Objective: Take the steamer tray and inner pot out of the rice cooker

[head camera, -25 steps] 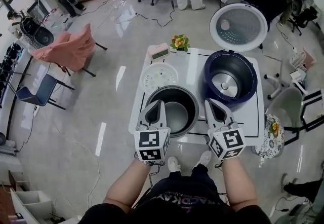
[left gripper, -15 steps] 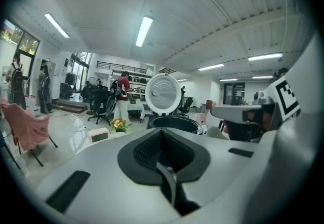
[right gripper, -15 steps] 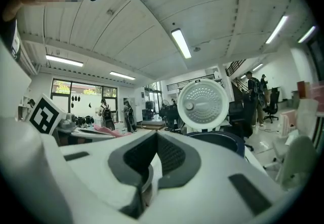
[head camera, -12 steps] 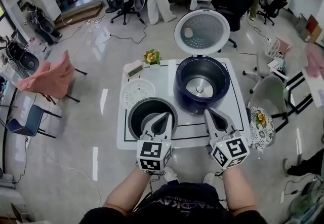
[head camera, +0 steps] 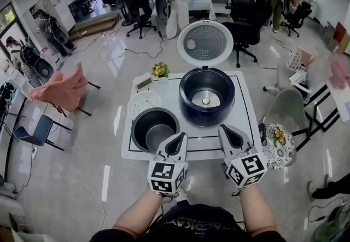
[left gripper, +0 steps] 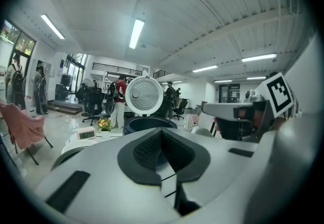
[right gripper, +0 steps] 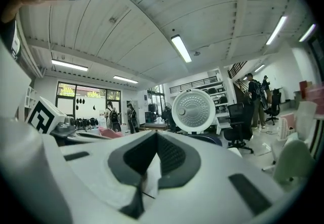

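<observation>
The dark blue rice cooker (head camera: 206, 103) stands on the white table (head camera: 243, 126) with its round lid (head camera: 205, 42) up and its cavity bare. The grey inner pot (head camera: 155, 128) sits on the table to the cooker's left. Behind the pot lies the white steamer tray (head camera: 144, 103). My left gripper (head camera: 179, 138) is shut and holds nothing, over the table's front edge just right of the pot. My right gripper (head camera: 224, 131) is also shut and empty, in front of the cooker. In the left gripper view the lid (left gripper: 144, 96) shows beyond the closed jaws.
A small flower pot (head camera: 160, 69) and a desk clock (head camera: 143, 82) stand at the table's back left. A stool with a floral cushion (head camera: 276, 145) is right of the table, a chair with pink cloth (head camera: 57, 90) far left. People and office chairs are behind.
Both grippers have drawn back from over the inner pot and cooker to the table's front edge. The pot stays on the table. The head view has tilted up.
</observation>
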